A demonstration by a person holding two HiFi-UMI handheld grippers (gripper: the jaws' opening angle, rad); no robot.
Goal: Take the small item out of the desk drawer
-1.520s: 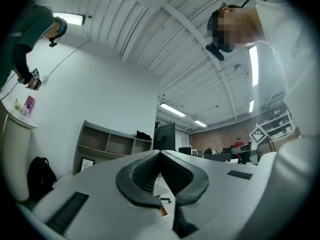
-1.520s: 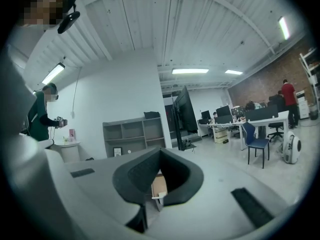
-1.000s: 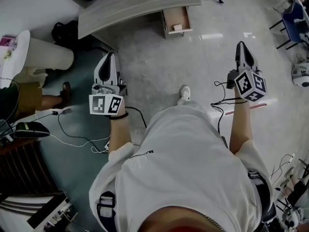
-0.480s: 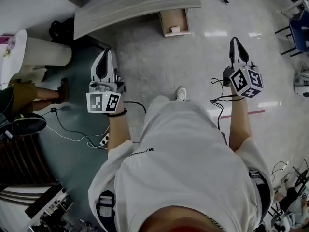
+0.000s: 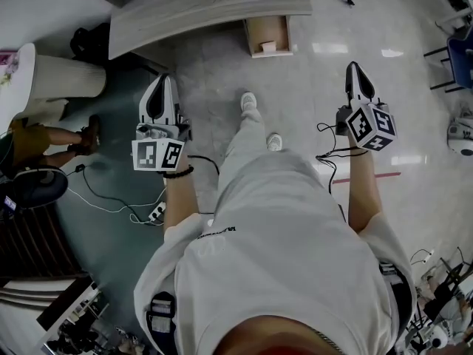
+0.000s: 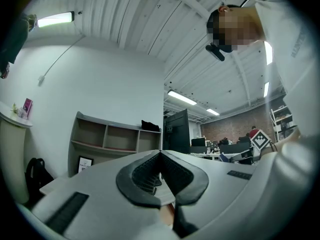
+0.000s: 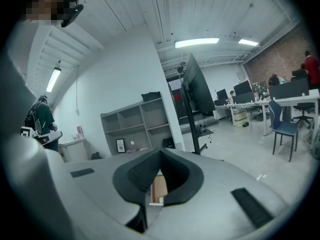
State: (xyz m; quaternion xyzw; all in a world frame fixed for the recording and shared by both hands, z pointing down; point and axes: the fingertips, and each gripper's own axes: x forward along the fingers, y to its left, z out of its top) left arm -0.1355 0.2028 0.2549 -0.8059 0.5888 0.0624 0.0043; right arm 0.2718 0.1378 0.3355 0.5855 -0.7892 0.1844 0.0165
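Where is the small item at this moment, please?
In the head view, the small item lies at the near end of the open drawer, top centre of the picture, under the desk and its right end.

Bright ceiling strip lights (image 7: 196,42), glare patches on glossy floor (image 5: 329,49), heavy fisheye warping, dark vignetted corners

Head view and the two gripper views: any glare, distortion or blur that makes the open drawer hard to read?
Head view: sharp, but fisheye bows the desk edge, and lamp glare lies on the floor beside the open drawer. Left gripper view: dark vignetted corners, one blown-out ceiling lamp. Right gripper view: same vignette; the drawer shows only as a sliver below the jaws.
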